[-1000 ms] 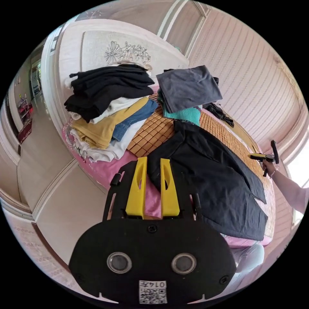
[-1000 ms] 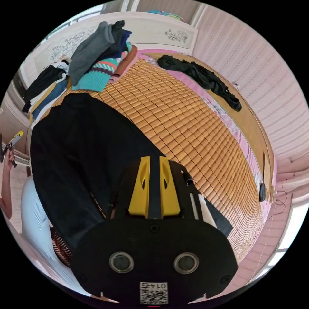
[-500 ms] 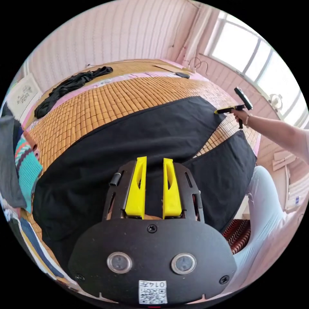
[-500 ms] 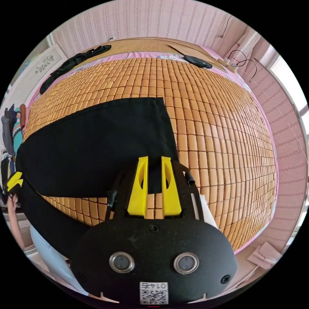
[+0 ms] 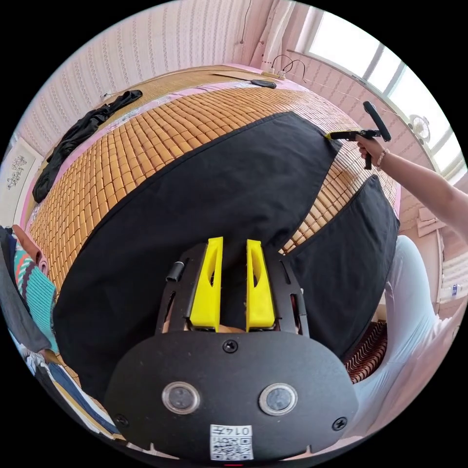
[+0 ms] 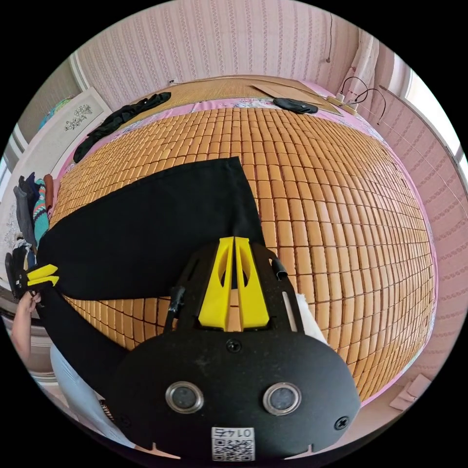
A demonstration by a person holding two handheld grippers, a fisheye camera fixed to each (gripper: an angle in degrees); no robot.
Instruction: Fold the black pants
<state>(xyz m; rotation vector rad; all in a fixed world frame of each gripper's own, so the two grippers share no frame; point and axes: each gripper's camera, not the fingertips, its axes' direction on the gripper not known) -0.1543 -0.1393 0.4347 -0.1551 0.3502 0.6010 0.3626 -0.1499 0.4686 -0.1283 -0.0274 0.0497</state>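
black pants point(image 5: 204, 195) on mat point(image 6: 331, 204) — folded clothes point(image 5: 29, 292) perhaps touching.

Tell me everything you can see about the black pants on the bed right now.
The black pants are plain, matte woven-looking fabric, spread flat across the bamboo mat with the two legs splayed apart in a V, mat showing between them. The right gripper has its jaws closed on the hem corner of one leg. The left gripper sits at the waist end, its jaws slightly apart around the fabric. The other leg reaches the bed edge near the person.
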